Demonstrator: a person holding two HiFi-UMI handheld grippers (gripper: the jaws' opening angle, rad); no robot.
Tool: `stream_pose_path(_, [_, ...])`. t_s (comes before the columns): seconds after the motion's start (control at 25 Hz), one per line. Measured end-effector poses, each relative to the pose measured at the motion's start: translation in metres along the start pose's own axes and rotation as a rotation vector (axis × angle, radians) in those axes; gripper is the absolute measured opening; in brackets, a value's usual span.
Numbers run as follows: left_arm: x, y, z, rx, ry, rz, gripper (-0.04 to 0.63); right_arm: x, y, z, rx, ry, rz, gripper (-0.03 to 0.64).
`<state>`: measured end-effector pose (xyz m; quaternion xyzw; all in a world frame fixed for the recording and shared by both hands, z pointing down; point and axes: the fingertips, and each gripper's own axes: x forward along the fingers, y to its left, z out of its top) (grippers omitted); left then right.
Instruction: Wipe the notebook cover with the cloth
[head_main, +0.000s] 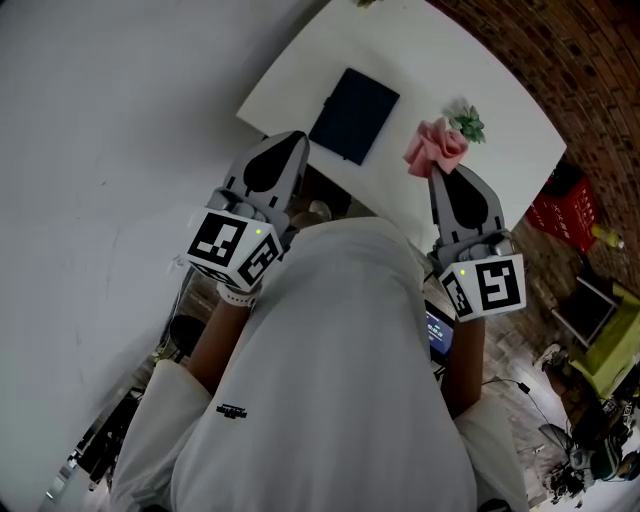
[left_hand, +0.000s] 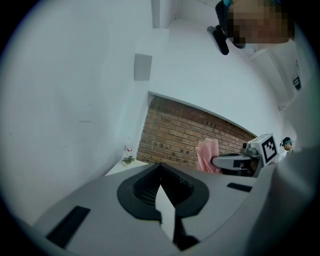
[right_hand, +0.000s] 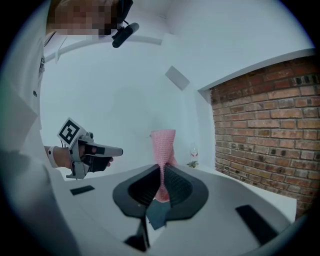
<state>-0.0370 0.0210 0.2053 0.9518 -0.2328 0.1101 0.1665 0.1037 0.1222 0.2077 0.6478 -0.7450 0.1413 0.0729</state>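
Observation:
In the head view a dark blue notebook (head_main: 353, 114) lies shut on the white table (head_main: 290, 70), ahead of both grippers. My right gripper (head_main: 438, 172) is shut on a pink cloth (head_main: 437, 146), which sticks up from its jaws over the table's near right part. The right gripper view shows the same cloth (right_hand: 163, 142) pinched between the jaws and standing upright. My left gripper (head_main: 294, 138) hovers near the table's front edge, just short of the notebook, shut with nothing in it. From the left gripper view I see the cloth (left_hand: 207, 155) beside the right gripper (left_hand: 235, 162).
A small green plant (head_main: 467, 122) stands on the table behind the cloth. A brick wall (head_main: 560, 60) runs along the far right. A red crate (head_main: 563, 210) and a yellow-green chair (head_main: 610, 330) sit on the floor at the right. A white wall fills the left.

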Motion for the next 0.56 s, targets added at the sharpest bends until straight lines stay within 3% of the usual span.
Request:
stream_pose_path(0.16, [-0.005,-0.005,-0.004,0.009,0.008,-0.014,0.012,0.003,0.011,0.000,-0.005,-0.006,0.026,0.026])
stream_pose_path(0.32, [-0.005,-0.007,-0.010,0.071,0.049,0.041,0.012,0.002,0.015,-0.001,-0.009,-0.005,0.025,0.026])
stream_pose_path(0.56, [-0.002,-0.017,-0.014,0.068,0.074,0.032,0.012,-0.001,0.011,-0.005,-0.010,0.012,0.015,0.026])
